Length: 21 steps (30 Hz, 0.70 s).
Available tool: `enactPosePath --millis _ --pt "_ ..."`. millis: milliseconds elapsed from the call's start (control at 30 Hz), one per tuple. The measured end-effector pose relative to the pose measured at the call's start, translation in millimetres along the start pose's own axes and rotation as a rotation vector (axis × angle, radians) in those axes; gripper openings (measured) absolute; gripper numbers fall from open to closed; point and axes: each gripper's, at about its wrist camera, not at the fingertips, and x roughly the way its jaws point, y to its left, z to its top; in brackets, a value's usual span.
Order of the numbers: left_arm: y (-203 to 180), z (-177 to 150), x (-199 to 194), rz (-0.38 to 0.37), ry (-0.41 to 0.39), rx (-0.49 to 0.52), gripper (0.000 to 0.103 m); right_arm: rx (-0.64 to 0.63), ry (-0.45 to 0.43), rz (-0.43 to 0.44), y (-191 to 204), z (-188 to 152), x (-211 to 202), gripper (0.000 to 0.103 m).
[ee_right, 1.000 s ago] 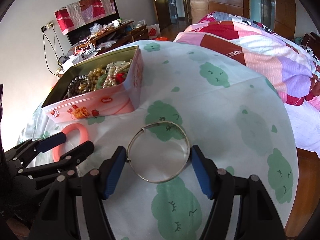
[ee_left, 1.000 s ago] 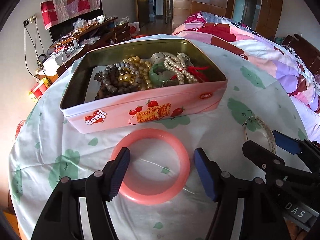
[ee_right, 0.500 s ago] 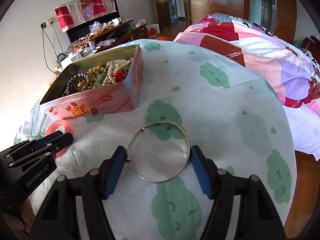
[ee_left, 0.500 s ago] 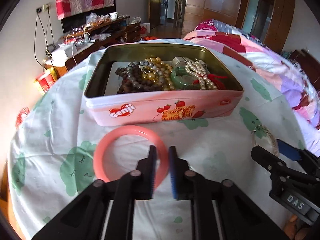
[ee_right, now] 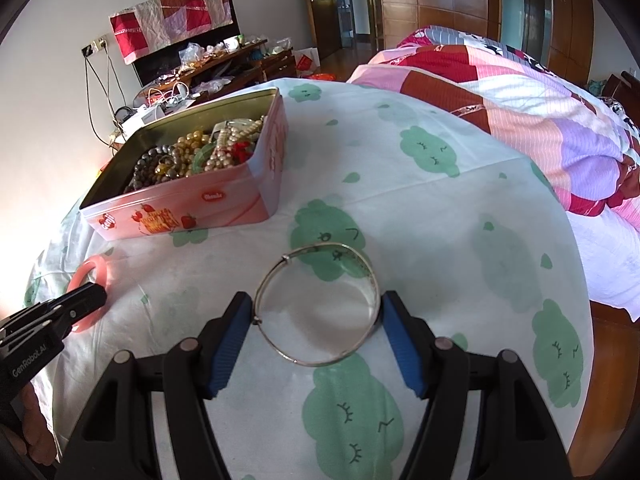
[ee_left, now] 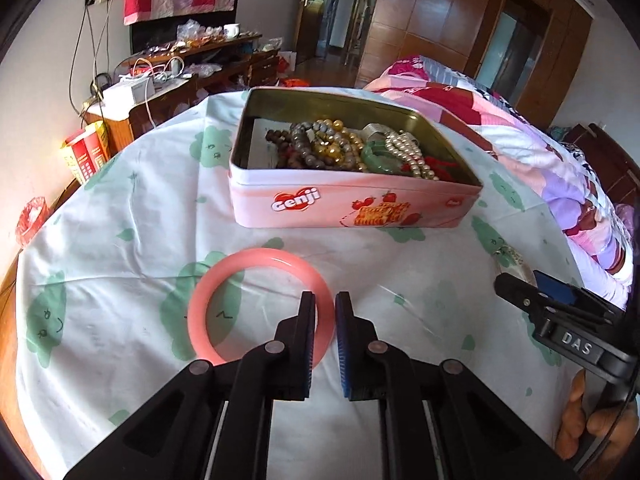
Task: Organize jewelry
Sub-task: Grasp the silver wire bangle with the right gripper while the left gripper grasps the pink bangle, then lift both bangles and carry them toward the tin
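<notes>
A pink bangle lies on the cloth-covered table in front of an open pink tin full of beads, pearls and a green bangle. My left gripper is shut on the bangle's right rim. The bangle also shows in the right wrist view. A thin silver bangle lies flat between the fingers of my right gripper, which is open around it, pads close to its sides. The tin also shows at the left of that view.
The round table wears a white cloth with green cloud prints. A bed with a patchwork quilt lies to the right. A cluttered wooden cabinet stands behind the table on the left.
My left gripper went from wide open around the pink bangle to shut on its right rim, and it drew back from the tin. My right gripper stayed open around the silver bangle.
</notes>
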Motion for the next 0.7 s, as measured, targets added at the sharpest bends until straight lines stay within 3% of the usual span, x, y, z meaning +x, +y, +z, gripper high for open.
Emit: enactPosePath --millis 300,600,700 --pt "1 -1 8 0.000 0.050 0.000 0.010 0.003 -0.001 0.004 0 0 -1 0.070" --pt "-21 -2 14 0.122 0.054 0.075 0.010 0.003 -0.001 0.004 0 0 -1 0.070" --pt "-19 -2 14 0.123 0.048 0.082 0.010 0.005 -0.001 0.005 0 0 -1 0.070"
